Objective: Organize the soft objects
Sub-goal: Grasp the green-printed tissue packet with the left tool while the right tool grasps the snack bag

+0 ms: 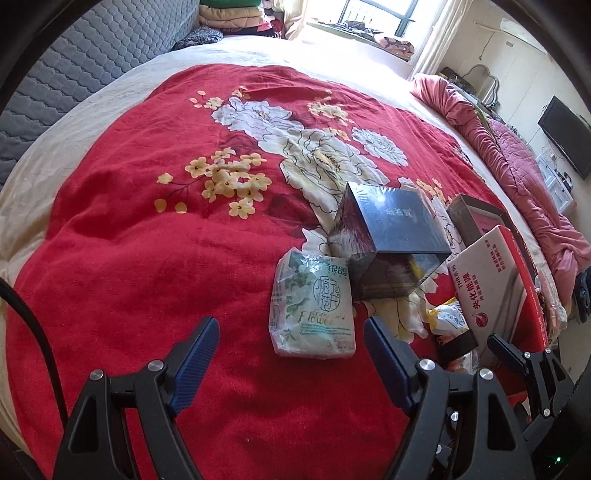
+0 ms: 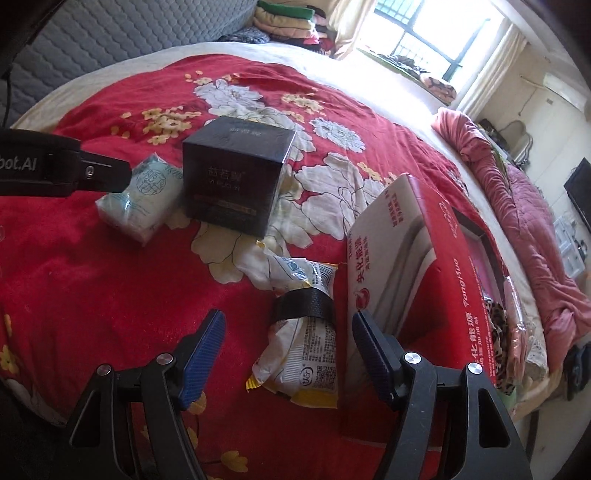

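A pale green tissue pack (image 1: pixel 312 306) lies on the red floral blanket (image 1: pixel 147 240), just ahead of my open, empty left gripper (image 1: pixel 290 345). It also shows in the right wrist view (image 2: pixel 142 205), partly behind the left gripper's finger. A white and yellow snack bag (image 2: pixel 303 336) with a black band around it lies between the fingers of my open right gripper (image 2: pixel 288 343). The bag's edge shows in the left wrist view (image 1: pixel 448 319).
A black cube box (image 2: pixel 236 177) stands behind the tissue pack. A red and white carton (image 2: pixel 417 266) leans at the right, close to my right finger. A pink quilt (image 2: pixel 517 206) lies along the bed's far right edge. Folded clothes (image 2: pixel 288 22) are stacked by the window.
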A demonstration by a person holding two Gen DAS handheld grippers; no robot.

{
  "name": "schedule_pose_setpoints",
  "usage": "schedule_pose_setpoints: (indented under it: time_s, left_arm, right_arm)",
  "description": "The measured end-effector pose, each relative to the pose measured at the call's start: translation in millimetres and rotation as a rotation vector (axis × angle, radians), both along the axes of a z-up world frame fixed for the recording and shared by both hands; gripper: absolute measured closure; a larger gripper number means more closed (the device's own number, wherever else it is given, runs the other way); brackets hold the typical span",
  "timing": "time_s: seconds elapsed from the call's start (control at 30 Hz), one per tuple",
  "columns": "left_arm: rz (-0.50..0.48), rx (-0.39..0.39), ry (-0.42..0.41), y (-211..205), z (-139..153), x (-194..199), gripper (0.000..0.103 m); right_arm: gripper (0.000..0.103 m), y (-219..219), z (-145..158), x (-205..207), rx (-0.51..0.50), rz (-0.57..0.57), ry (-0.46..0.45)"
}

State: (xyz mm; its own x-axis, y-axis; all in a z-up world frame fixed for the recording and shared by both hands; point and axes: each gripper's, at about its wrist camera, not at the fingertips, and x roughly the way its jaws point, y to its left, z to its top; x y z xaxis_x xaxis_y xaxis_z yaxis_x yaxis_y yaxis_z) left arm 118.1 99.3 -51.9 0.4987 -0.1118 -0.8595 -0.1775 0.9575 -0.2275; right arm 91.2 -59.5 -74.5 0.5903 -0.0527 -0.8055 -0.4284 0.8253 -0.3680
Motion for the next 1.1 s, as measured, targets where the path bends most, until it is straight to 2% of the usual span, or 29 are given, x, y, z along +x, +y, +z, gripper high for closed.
schedule_pose_setpoints:
  time_s: [0.03,0.1,0.37,0.43,0.53,0.7,0.77,0.83,0.97,1.1]
  left_arm:
    - [-0.001,-0.005,0.010,0,-4,3,0.023]
    - [-0.005,-0.027,0.024,2,-10,7,0.023]
    - [-0.033,-0.005,0.043,-2,-22,27,0.023]
    - [-0.037,-0.004,0.054,-3,-27,31,0.023]
    - [-0.022,-0.014,0.064,-2,-34,34,0.023]
    - [-0.039,0.020,0.047,-9,-35,37,0.023]
    - [-0.035,0.034,0.042,-12,-35,38,0.030]
    - [-0.036,0.014,0.020,-15,-32,36,0.056]
    - [-0.062,0.010,-0.006,-21,-31,33,0.062]
    - [-0.032,-0.096,-0.039,-4,-27,26,0.065]
  right_arm:
    - [0.042,2,-4,2,-0.016,0.001,0.005]
    - [0.046,3,-11,6,-0.042,-0.010,0.025]
    - [0.048,14,-38,20,-0.190,-0.003,-0.007]
    - [0.051,16,-44,23,-0.215,0.027,-0.024]
    - [0.062,15,-50,27,-0.234,0.069,-0.033]
    - [0.064,10,-45,32,-0.193,0.086,-0.030]
    - [0.064,10,-43,30,-0.183,0.091,-0.031]
    - [0.064,7,-37,26,-0.177,0.091,-0.042]
    - [0.064,5,-22,21,-0.097,0.101,-0.018]
    - [0.064,3,-7,16,0.000,0.107,0.005]
